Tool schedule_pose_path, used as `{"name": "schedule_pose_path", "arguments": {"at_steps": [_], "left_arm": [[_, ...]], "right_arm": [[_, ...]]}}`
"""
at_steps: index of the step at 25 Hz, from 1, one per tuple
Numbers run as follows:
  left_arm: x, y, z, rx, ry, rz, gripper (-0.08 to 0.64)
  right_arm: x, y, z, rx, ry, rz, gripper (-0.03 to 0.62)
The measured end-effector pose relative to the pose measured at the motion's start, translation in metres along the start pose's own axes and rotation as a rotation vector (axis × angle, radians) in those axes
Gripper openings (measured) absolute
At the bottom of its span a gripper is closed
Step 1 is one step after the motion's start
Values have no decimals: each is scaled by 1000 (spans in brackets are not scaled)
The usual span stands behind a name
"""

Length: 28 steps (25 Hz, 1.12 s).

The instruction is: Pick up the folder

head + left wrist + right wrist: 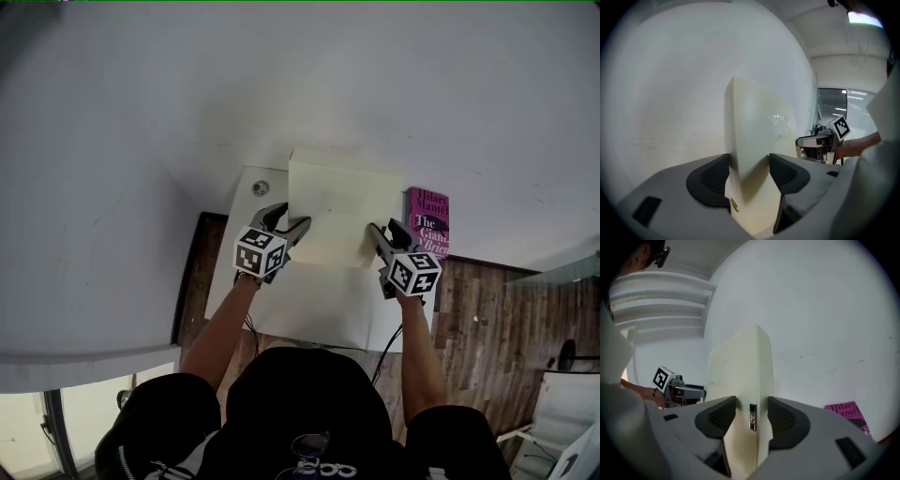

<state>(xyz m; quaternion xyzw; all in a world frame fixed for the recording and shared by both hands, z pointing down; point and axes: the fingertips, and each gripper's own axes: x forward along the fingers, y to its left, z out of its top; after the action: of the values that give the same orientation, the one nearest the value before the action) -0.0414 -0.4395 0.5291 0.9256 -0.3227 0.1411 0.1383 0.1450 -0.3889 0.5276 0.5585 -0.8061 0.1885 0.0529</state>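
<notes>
The cream folder (337, 211) is held off the white table (234, 253) between both grippers. My left gripper (291, 228) is shut on the folder's left edge, and my right gripper (378, 232) is shut on its right edge. In the left gripper view the folder (754, 126) stands upright between the dark pads (710, 180) of the left gripper (749, 164), with the right gripper (825, 138) visible beyond it. In the right gripper view the folder's spine (757, 366), with a small metal clip, is clamped by the right gripper (751, 408). The left gripper (679, 390) shows at the left.
A pink book (428, 220) lies on the table's right end, also seen as the pink book (846, 411) in the right gripper view. A small round thing (260, 187) sits at the table's far left corner. A white wall stands close behind; wooden floor (487, 319) lies to the right.
</notes>
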Motion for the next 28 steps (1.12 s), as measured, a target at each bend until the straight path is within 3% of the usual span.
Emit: {"name": "schedule_pose_path", "arguments": {"at_steps": [28], "left_arm": [[4, 0, 5, -1, -6, -15, 282]], "right_arm": [[-2, -2, 3, -16, 0, -10, 224]]}}
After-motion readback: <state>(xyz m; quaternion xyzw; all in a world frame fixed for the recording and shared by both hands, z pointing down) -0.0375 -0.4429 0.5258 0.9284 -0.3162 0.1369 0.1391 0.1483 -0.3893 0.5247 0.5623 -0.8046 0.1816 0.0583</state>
